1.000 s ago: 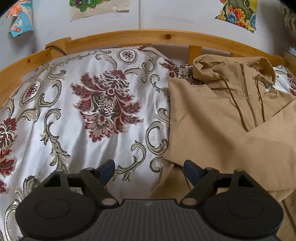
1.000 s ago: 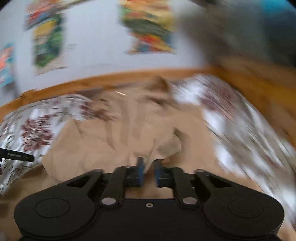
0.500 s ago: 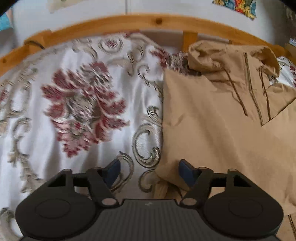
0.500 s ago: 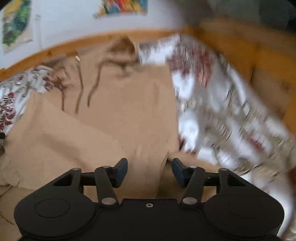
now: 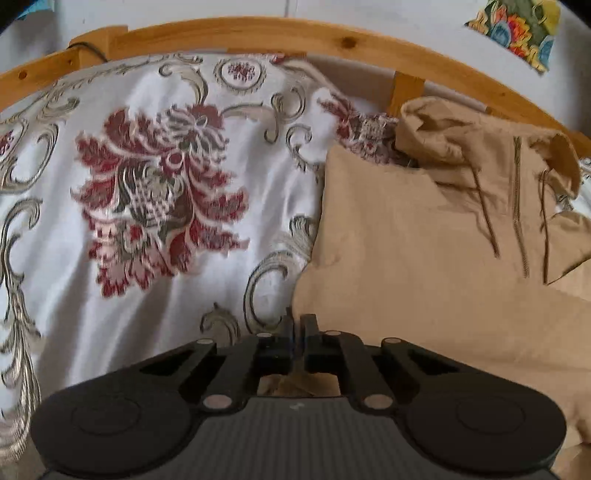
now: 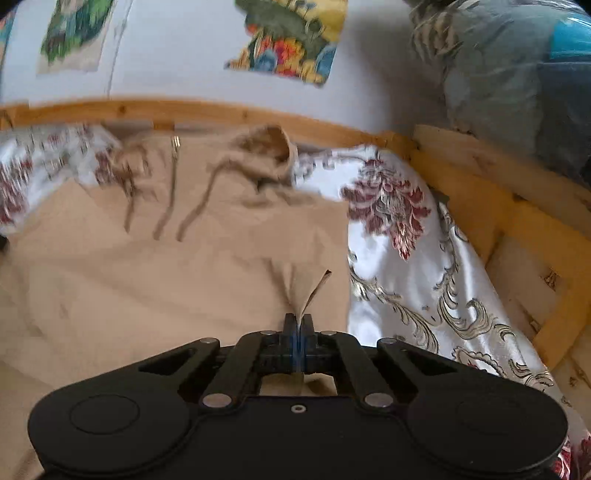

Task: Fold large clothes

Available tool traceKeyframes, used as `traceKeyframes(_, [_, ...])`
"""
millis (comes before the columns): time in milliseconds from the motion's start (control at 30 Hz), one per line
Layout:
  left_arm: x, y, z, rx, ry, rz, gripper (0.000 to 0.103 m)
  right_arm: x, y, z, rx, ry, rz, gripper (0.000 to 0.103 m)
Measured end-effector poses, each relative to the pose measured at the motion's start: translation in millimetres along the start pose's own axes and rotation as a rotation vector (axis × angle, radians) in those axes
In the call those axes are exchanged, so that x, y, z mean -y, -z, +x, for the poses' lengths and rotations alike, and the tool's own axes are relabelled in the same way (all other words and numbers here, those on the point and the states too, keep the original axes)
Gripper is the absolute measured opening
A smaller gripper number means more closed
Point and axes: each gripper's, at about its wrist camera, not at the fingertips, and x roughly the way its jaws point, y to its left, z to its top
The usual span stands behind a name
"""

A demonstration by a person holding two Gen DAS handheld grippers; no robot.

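A tan hooded zip jacket [image 5: 424,251] lies flat on the bed, hood [image 5: 443,136] toward the headboard, with one side folded across its front. My left gripper [image 5: 298,325] is at the jacket's lower left edge. Its jaws are closing, nearly together, with the fabric edge caught between them. In the right wrist view the same jacket [image 6: 184,266] fills the left and middle. My right gripper [image 6: 298,323] is shut on its right edge, and a pinched peak of cloth stands up between the fingers.
A white bedspread [image 5: 147,206] with red flowers and grey scrolls covers the mattress on both sides of the jacket. The wooden bed frame [image 5: 258,33] curves along the back, and its side rail [image 6: 498,206] runs at the right. A blue-grey bundle [image 6: 517,74] sits beyond that rail.
Both grippers came down onto the jacket's edges. The left jaws went from wide to almost together on the left edge. The right jaws opened, then shut on the right edge.
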Motion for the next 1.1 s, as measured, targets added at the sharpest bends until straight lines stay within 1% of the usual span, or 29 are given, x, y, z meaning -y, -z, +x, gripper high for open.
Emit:
traceKeyframes(33, [3,3,-4,0.009,-0.020,0.006,0.014,0,5,7,-0.031,0.014,-0.012,0.006])
traceKeyframes(67, [6,5,-10,0.014,-0.040,0.017,0.022,2,11,13,-0.075,0.022,-0.009,0.016])
traceKeyframes(100, [9,7,-16,0.014,-0.059,0.029,0.038,5,14,12,-0.093,0.031,0.019,0.019])
traceKeyframes(133, [12,8,-24,0.020,-0.066,0.041,0.048,8,16,7,-0.089,0.037,0.060,0.025])
traceKeyframes(167, [15,12,-35,0.046,-0.060,0.055,0.067,13,20,-4,-0.064,0.029,0.105,0.034])
traceKeyframes(200, [17,13,-43,0.073,-0.053,0.065,0.077,15,23,-15,-0.042,0.016,0.129,0.041])
traceKeyframes(233, [19,13,-48,0.095,-0.050,0.078,0.078,14,26,-21,-0.032,0.000,0.128,0.047])
traceKeyframes(300, [31,21,-54,0.106,-0.064,0.112,0.079,8,28,-26,-0.036,-0.034,0.112,0.047])
traceKeyframes(367, [45,31,-48,0.079,-0.095,0.147,0.079,0,35,-21,-0.073,-0.050,0.085,0.048])
traceKeyframes(433, [56,44,-36,0.043,-0.127,0.204,0.079,-9,47,-11,-0.106,-0.029,0.045,0.048])
traceKeyframes(467, [61,51,-28,0.022,-0.168,0.241,0.079,-12,55,-10,-0.115,-0.011,0.016,0.048])
traceKeyframes(500, [63,58,-24,0.012,-0.209,0.261,0.079,-11,60,-13,-0.105,0.002,-0.001,0.048])
traceKeyframes(533, [62,61,-26,0.019,-0.216,0.251,0.079,-8,62,-17,-0.102,0.006,-0.004,0.048])
traceKeyframes(600, [57,62,-38,0.017,-0.193,0.209,0.079,4,59,-32,-0.084,-0.004,0.027,0.049])
traceKeyframes(633, [52,58,-47,0.016,-0.172,0.187,0.079,10,57,-41,-0.062,-0.011,0.056,0.052])
traceKeyframes(667, [48,52,-58,0.019,-0.151,0.164,0.079,17,53,-47,-0.038,-0.017,0.086,0.059])
traceKeyframes(733, [43,34,-78,0.024,-0.141,0.147,0.082,28,47,-61,0.014,-0.016,0.142,0.065])
traceKeyframes(833, [36,-8,-119,0.053,-0.118,0.170,0.089,35,39,-68,0.043,-0.044,0.182,0.075])
traceKeyframes(900, [35,-38,-146,0.077,-0.133,0.199,0.098,35,34,-70,0.062,-0.059,0.192,0.078])
traceKeyframes(967, [36,-67,-171,0.101,-0.157,0.216,0.102,36,29,-71,0.074,-0.081,0.204,0.083])
traceKeyframes(1033, [37,-91,-183,0.122,-0.142,0.217,0.102,40,20,-72,0.086,-0.092,0.221,0.085])
traceKeyframes(1100, [39,-112,-182,0.135,-0.102,0.215,0.102,48,3,-68,0.078,-0.116,0.253,0.087])
